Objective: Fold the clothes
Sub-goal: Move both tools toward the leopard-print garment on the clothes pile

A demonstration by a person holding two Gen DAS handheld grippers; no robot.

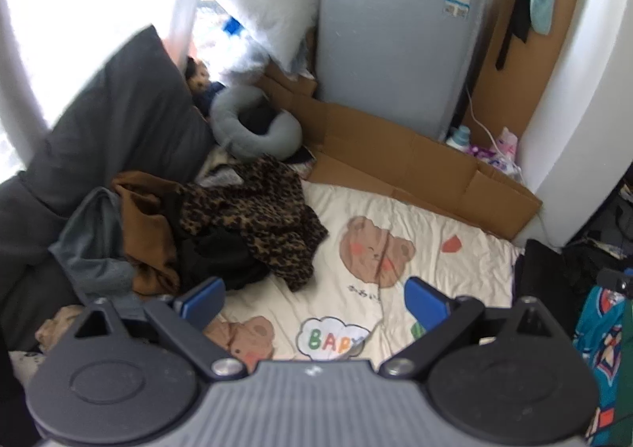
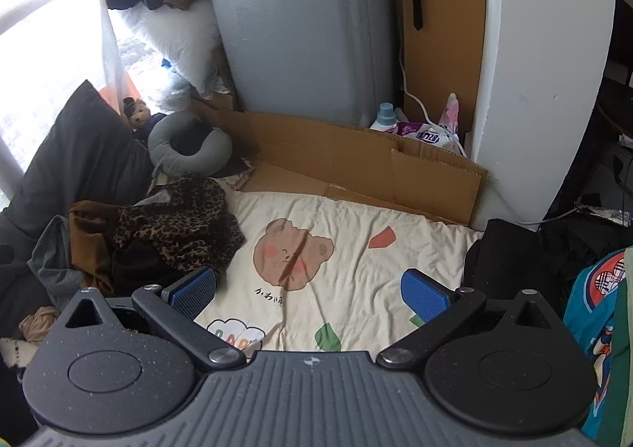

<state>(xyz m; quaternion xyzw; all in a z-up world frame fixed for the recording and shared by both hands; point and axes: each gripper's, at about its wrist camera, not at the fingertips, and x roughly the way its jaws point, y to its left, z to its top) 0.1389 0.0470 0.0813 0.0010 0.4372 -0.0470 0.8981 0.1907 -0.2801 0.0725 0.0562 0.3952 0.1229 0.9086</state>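
A heap of unfolded clothes lies at the left of a cream bear-print sheet (image 1: pixel 395 209) (image 2: pixel 356 209): a leopard-print garment (image 1: pixel 261 217) (image 2: pixel 182 225) on top, a brown one (image 1: pixel 146 225) (image 2: pixel 87 237), a grey one (image 1: pixel 91 245) (image 2: pixel 47 257) and something black (image 1: pixel 221 253) (image 2: pixel 134 261). A black folded item (image 1: pixel 542 272) (image 2: pixel 502 257) rests at the sheet's right edge. My left gripper (image 1: pixel 314 302) hovers open above the sheet, just right of the heap. My right gripper (image 2: pixel 308 294) is open too, over the bear print, holding nothing.
A grey appliance (image 1: pixel 399 31) (image 2: pixel 300 23) and flattened cardboard (image 1: pixel 395 162) (image 2: pixel 356 154) border the far side. Dark pillows (image 1: pixel 110 118) (image 2: pixel 71 154) and a grey neck pillow (image 1: pixel 253 122) (image 2: pixel 186 146) sit left. A teal patterned cloth (image 1: pixel 601 348) (image 2: pixel 593 328) lies right.
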